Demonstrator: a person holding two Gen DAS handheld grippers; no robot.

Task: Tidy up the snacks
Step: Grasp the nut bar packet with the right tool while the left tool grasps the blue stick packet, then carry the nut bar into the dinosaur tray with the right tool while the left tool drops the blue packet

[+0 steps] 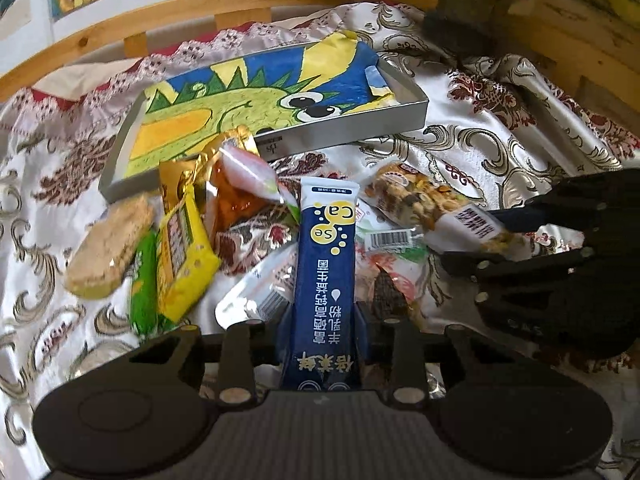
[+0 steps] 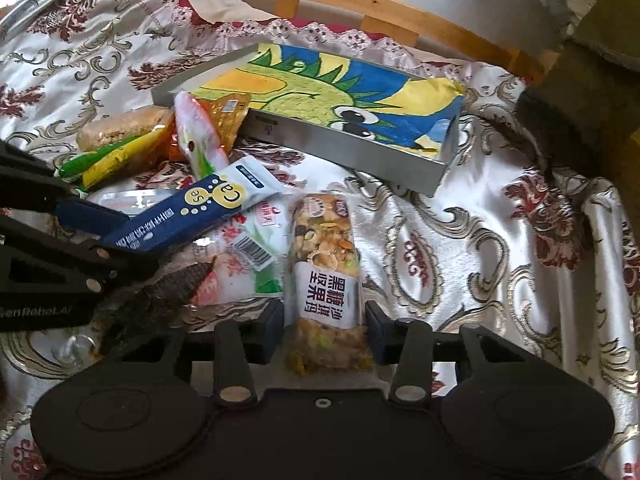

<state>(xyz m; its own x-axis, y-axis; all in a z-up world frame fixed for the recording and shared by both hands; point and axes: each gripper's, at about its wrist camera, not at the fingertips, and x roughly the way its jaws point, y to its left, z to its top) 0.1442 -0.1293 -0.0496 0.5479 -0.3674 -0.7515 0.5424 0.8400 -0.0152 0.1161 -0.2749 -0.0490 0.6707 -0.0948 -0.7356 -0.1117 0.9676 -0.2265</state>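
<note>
A blue stick sachet [image 1: 326, 248] marked "Ca Se" lies lengthwise between my left gripper's [image 1: 325, 312] pads, which are shut on its lower end. The right wrist view shows the same sachet [image 2: 192, 212] held by the left gripper [image 2: 140, 240] over the pile. A clear-wrapped nut bar [image 2: 324, 236] with a white label sits between my right gripper's [image 2: 326, 320] pads, which press on both its sides. In the left wrist view the right gripper [image 1: 468, 236] clamps the nut bar's [image 1: 416, 200] labelled end. Behind them lies a shallow grey tray [image 1: 400, 116] lined with a dinosaur drawing, with no snacks in it.
Loose snacks lie on the patterned cloth [image 1: 480, 148]: a beige cake bar [image 1: 108, 244], a yellow packet [image 1: 184, 248], a green packet [image 1: 142, 280], an orange packet [image 1: 236, 196], a pink-white packet [image 1: 252, 172] and a barcode packet [image 1: 388, 240]. A wooden rail [image 1: 200, 8] runs behind.
</note>
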